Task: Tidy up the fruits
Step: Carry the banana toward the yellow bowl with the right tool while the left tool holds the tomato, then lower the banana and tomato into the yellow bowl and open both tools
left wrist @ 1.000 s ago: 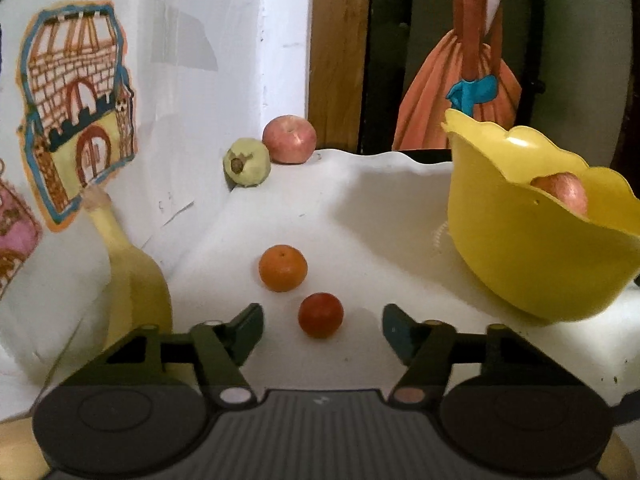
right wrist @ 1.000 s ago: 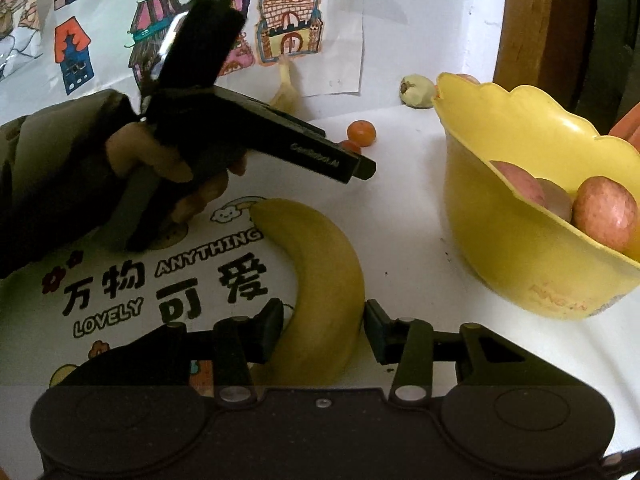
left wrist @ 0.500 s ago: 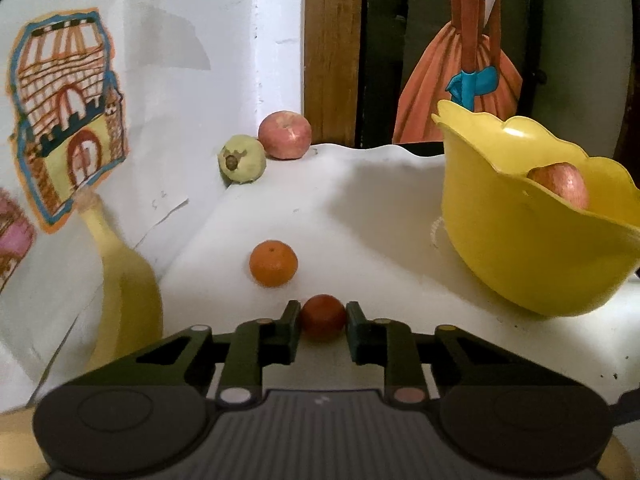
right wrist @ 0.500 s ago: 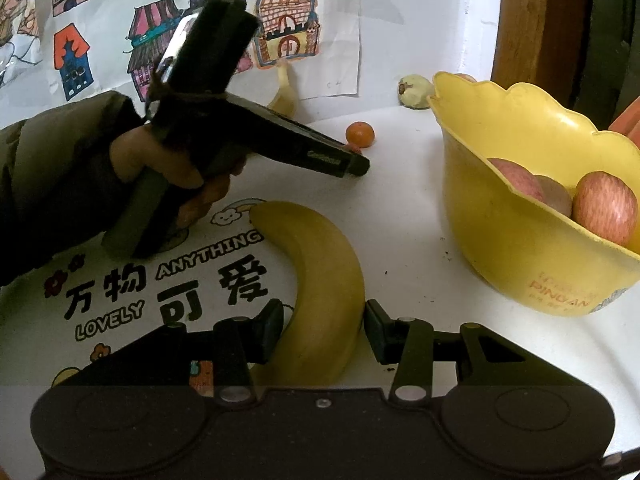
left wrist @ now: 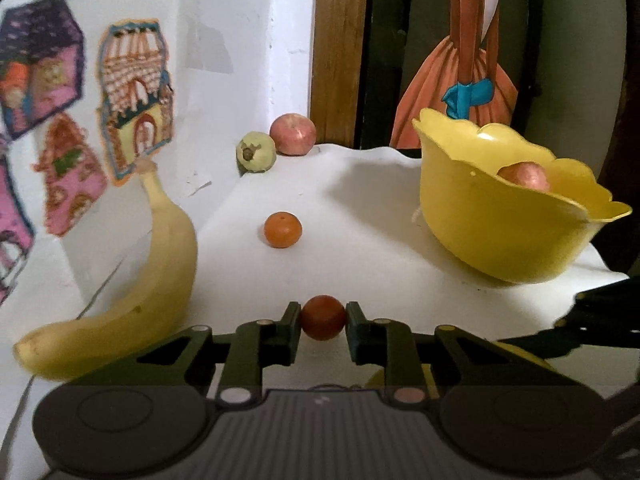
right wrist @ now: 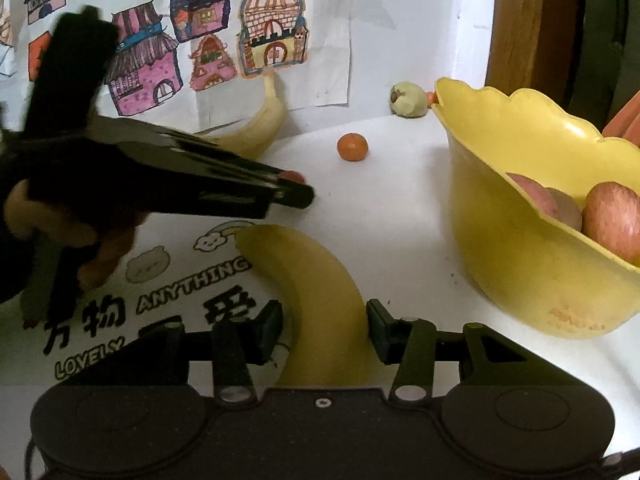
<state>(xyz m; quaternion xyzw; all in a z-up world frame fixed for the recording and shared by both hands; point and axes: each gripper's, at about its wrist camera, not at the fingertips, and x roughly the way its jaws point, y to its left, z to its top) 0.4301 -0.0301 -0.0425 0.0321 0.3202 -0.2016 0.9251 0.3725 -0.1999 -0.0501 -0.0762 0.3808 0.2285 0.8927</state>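
house drawings (right wrist: 208,40), wooden doorframe (left wrist: 340,52), printed tablecloth (right wrist: 160,300)

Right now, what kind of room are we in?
Probably a home, maybe a child's corner: coloured house drawings are taped to the white wall, a yellow fruit bowl stands on a white table, and a wooden door frame stands behind.

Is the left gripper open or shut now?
Shut: the left gripper has both fingers pressed against the small red fruit, one on each side.
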